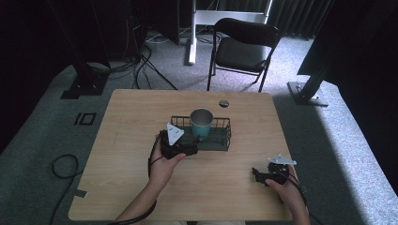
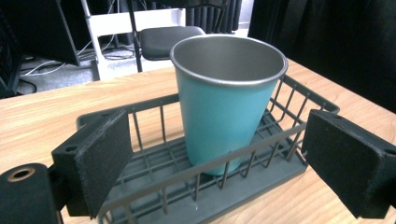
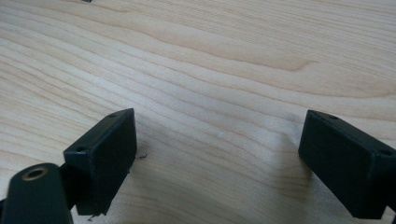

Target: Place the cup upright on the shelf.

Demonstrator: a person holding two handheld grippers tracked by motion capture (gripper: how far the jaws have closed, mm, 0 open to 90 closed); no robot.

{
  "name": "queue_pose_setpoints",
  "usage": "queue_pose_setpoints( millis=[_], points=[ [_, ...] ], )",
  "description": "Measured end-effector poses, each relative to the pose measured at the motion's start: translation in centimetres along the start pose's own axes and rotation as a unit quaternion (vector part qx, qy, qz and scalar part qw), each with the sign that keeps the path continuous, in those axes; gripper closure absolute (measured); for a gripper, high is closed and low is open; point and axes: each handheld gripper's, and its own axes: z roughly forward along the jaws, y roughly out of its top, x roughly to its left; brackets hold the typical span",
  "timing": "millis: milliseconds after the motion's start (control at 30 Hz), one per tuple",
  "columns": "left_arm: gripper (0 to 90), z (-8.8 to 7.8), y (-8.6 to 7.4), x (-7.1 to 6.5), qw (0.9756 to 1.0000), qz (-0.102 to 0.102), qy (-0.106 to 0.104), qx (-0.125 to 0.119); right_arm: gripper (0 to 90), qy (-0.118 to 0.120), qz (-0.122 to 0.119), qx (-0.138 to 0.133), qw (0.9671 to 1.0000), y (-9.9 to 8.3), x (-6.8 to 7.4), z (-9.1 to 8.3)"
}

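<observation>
High view: a teal cup [image 1: 202,123] stands upright in a dark wire basket [image 1: 221,139] at the middle of the wooden worktop [image 1: 131,122]. The left gripper [image 1: 190,146] sits at the basket's near-left edge, far closer to the cup than the right gripper [image 1: 256,174], which rests near right, well apart.
Left gripper view: fingers [image 2: 100,158] spread wide and empty; the cup lies straight ahead between them, beyond the basket's near rail, long axis vertical, metal-grey inside, rim open upward.
Right gripper view: fingers [image 3: 107,154] spread apart, empty, over bare wood.
</observation>
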Motion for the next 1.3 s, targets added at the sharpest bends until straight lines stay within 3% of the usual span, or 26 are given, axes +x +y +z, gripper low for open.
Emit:
queue_pose_setpoints(
  millis=[467,933,1300],
  points=[
    [9.2,-2.2,-1.6,1.8,0.9996,0.020,-0.001,0.017,11.0,0.000,0.000,0.000,1.0000,0.0,0.0,0.0],
    [9.2,-3.9,-3.5,4.2,0.9993,0.020,0.010,0.029,11.0,0.000,0.000,0.000,1.0000,0.0,0.0,0.0],
    [9.2,-4.9,-6.0,6.6,0.9986,0.011,0.019,0.049,10.9,-0.001,0.000,0.000,1.0000,0.0,0.0,0.0]
  ],
)
